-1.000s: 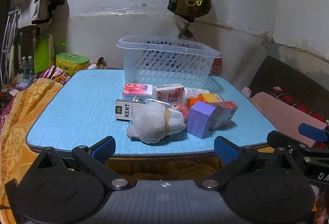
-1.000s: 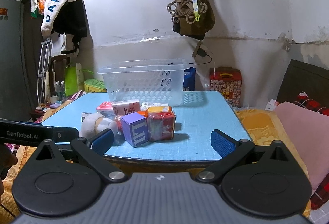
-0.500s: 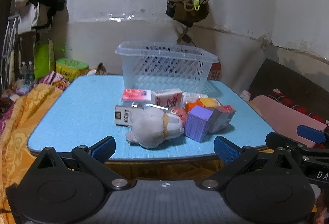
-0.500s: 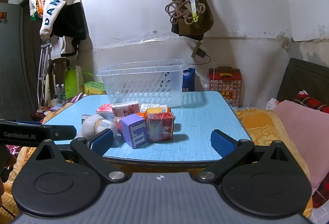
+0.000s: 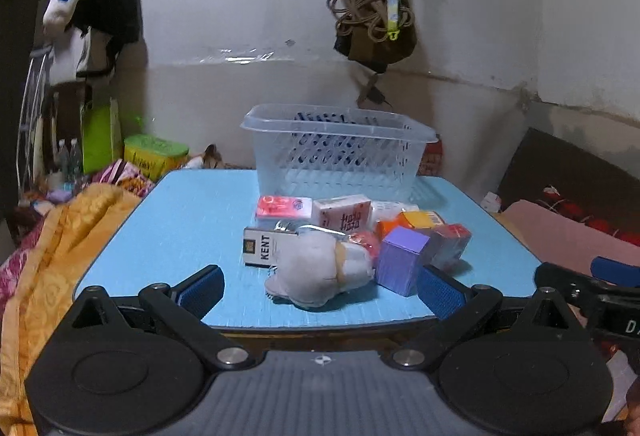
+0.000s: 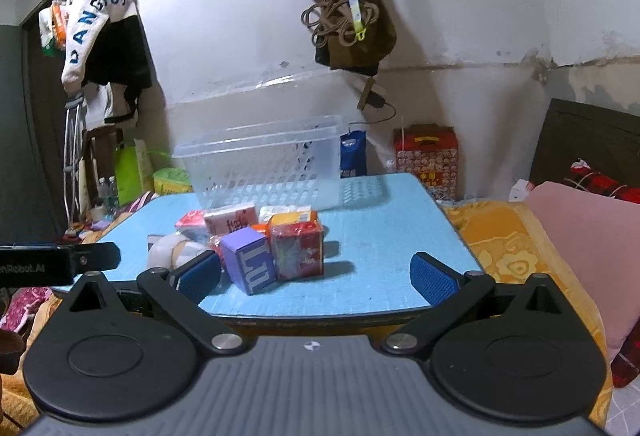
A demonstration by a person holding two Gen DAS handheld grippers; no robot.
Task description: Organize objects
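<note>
On the blue desk (image 5: 168,228), a Kent pack (image 5: 262,247) lay at the left of a cluster, then a plush toy (image 5: 320,270), a purple box (image 5: 402,260) and a red box (image 6: 298,250) to the right, with a clear basket (image 5: 336,151) standing behind them on the far side. The left tool (image 5: 320,292) and right tool (image 6: 316,276) both hung spread and empty at the near edge.
</note>
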